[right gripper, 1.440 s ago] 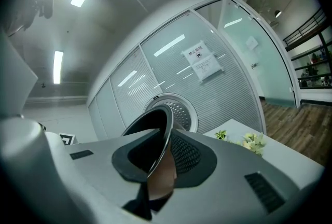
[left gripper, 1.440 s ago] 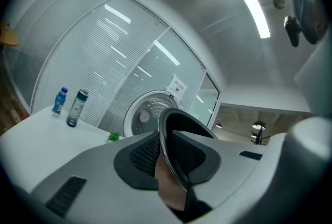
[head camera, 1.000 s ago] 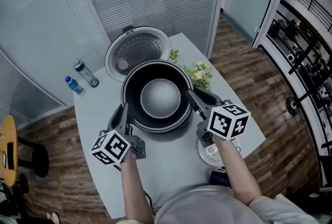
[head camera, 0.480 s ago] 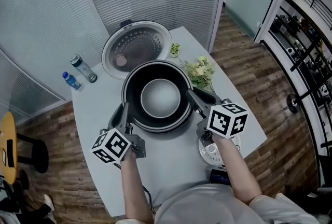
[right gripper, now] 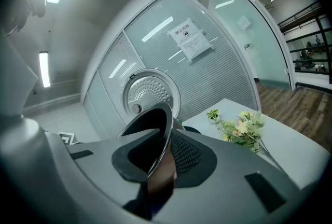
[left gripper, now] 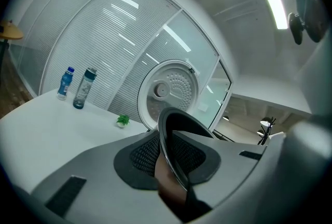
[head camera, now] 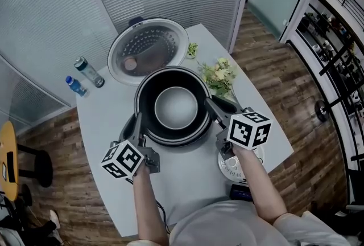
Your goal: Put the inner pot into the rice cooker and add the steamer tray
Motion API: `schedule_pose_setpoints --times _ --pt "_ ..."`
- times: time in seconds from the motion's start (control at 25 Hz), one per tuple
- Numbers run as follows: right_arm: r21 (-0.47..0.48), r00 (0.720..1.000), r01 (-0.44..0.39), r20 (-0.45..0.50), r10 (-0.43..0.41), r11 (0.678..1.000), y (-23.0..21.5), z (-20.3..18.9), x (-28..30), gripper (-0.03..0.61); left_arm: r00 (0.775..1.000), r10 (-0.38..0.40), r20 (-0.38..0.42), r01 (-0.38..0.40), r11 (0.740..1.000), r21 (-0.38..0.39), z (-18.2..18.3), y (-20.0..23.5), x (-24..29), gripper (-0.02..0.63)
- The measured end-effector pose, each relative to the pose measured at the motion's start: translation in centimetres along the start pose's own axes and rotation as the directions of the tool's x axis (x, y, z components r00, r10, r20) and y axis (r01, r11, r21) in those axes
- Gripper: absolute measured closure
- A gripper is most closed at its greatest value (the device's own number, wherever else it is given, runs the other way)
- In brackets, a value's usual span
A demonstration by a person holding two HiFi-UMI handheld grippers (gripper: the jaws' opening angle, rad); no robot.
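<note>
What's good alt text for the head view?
Left gripper and right gripper hold a black inner pot by opposite rims above a white table. The rice cooker's open lid stands behind, bottles at left, flowers at right.

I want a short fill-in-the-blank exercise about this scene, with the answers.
1. The left gripper and the right gripper each clamp the ____ of the inner pot.
2. The cooker lid stands ____.
3. ____ bottles stand on the table.
Missing words: rim; open; two.
</note>
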State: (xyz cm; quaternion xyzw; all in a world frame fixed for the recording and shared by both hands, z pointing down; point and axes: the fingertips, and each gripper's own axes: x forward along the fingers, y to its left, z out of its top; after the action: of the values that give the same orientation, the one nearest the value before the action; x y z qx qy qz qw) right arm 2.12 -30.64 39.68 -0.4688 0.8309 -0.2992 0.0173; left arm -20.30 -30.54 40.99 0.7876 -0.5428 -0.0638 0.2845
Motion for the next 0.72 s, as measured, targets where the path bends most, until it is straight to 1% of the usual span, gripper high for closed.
schedule_pose_setpoints --times 0.72 --pt "0.017 0.998 0.008 -0.059 -0.007 1.0 -1.4 -1.6 1.1 0.503 0.999 0.025 -0.044 -0.025 1.0 -0.005 -1.8 1.2 0.9 0.537"
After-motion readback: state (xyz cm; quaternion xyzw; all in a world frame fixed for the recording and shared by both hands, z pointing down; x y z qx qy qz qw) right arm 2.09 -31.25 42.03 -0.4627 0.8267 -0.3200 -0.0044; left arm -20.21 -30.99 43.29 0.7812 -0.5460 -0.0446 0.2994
